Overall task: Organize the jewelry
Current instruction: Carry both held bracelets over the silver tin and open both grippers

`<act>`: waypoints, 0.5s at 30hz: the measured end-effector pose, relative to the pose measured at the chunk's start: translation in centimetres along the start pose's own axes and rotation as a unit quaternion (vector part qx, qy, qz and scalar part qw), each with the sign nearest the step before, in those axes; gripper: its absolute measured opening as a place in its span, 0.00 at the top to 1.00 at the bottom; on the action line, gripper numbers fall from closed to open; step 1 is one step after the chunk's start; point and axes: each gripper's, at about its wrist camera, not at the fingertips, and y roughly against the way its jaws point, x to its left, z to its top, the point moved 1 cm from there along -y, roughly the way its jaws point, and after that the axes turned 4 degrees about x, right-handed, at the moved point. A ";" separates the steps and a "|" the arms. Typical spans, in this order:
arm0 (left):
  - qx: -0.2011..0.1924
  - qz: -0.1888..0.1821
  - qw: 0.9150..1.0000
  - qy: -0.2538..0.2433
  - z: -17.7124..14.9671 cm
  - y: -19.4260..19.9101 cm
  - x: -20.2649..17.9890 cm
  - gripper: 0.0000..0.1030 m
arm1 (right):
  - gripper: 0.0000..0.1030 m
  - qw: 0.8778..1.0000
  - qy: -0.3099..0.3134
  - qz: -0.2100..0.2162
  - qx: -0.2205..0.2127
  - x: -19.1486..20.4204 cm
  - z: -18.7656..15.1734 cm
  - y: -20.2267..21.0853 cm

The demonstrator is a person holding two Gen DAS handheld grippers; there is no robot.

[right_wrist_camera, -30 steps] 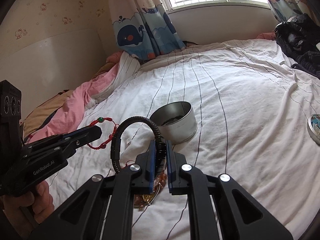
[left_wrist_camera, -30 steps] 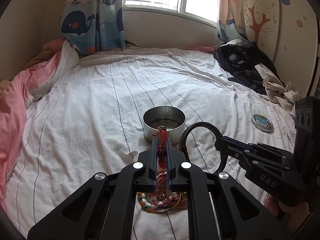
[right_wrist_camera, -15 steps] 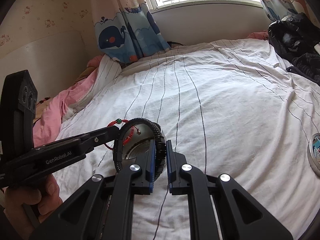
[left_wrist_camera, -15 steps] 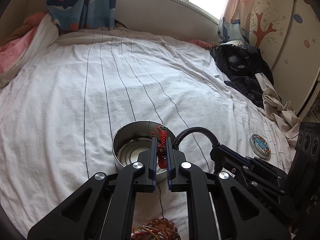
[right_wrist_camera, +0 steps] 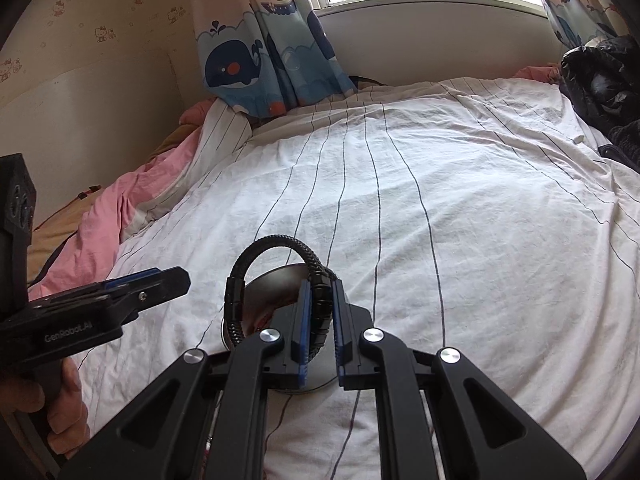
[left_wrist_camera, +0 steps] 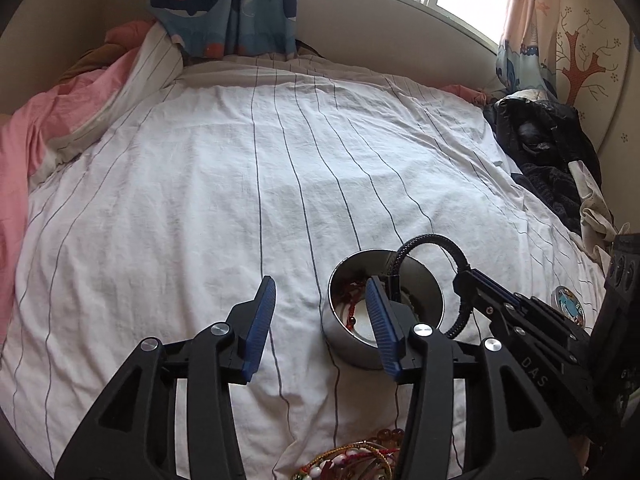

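Nearest the left wrist camera, at 6 o'clock on the striped bedsheet (left_wrist_camera: 280, 184), lies a heap of beaded bracelets (left_wrist_camera: 352, 462), not yet sorted. The left gripper (left_wrist_camera: 320, 312) stands wide open and holds nothing; its right finger overlaps the near rim of the metal tin (left_wrist_camera: 340, 344) in that view. A red cord bracelet (left_wrist_camera: 352, 308) lies inside the tin, at about 9 o'clock of its floor.

The right gripper (right_wrist_camera: 320, 312) is clamped on the black braided bracelet (right_wrist_camera: 276, 242), gripping one side of the loop while the rest arcs free above the tin (right_wrist_camera: 276, 276). In the left wrist view the loop (left_wrist_camera: 432, 240) hangs over the tin's far rim, at 1 o'clock; whether it touches the metal cannot be told.

Assessment: the step in hand is depositing the black bracelet. Recommended practice: bring the loop fully within the rim before parting the fingers, as a stiff ring released on the edge is likely to tip out onto the sheet. The left gripper should draw clear of the tin mouth first. The round lid (left_wrist_camera: 568, 304) at 3 o'clock remains off.
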 end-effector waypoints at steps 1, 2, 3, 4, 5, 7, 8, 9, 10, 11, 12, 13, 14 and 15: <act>-0.002 0.000 1.000 -0.001 -0.3 0.4 0.1 0.55 | 0.89 1.000 0.002 0.001 0.001 0.3 0.1 -0.3; -0.002 0.001 1.000 -0.003 -0.5 0.7 0.1 0.55 | 0.89 1.000 0.005 0.001 0.001 0.5 0.2 -0.5; -0.002 0.001 1.000 -0.005 -0.7 0.9 0.1 0.54 | 0.89 1.000 0.008 0.000 0.003 0.7 0.3 -0.9; -0.002 0.002 1.000 -0.008 -0.9 1.2 0.2 0.54 | 0.89 1.000 0.010 -0.001 0.005 0.9 0.4 -1.2; -0.002 0.003 1.000 -0.008 -1.1 1.3 0.3 0.54 | 0.89 1.000 0.012 -0.001 0.007 1.1 0.5 -1.6; 0.000 0.001 1.000 -0.006 -1.4 1.6 0.7 0.54 | 0.89 1.000 0.017 -0.002 0.017 1.3 0.6 -2.5; 0.001 0.001 1.000 -0.005 -1.6 1.7 0.7 0.54 | 0.89 1.000 0.021 -0.004 0.023 1.4 0.6 -2.9; 0.001 0.002 1.000 -0.005 -1.7 1.9 0.8 0.54 | 0.88 0.999 0.023 -0.006 0.031 1.5 0.5 -3.3; 0.002 0.003 1.000 -0.005 -1.8 2.0 0.9 0.53 | 0.86 0.999 0.023 -0.008 0.037 1.5 0.4 -3.6; 0.003 0.003 1.000 -0.006 -1.9 2.2 0.9 0.53 | 0.73 0.999 0.020 -0.010 0.037 1.4 0.4 -3.5; 0.005 0.003 1.000 -0.007 -2.1 2.5 1.0 0.53 | 0.61 0.999 0.016 -0.010 0.029 1.3 0.3 -3.0; 0.006 0.003 1.000 -0.008 -2.4 2.7 0.9 0.52 | 0.59 1.000 0.014 -0.010 0.022 1.2 0.3 -2.4; 0.007 0.003 1.000 -0.010 -2.7 2.9 0.9 0.52 | 0.59 1.000 0.014 -0.010 0.018 1.2 0.2 -1.8; 0.010 0.004 1.000 -0.014 -3.0 3.1 0.9 0.52 | 0.59 1.000 0.015 -0.012 0.015 1.1 0.2 -1.0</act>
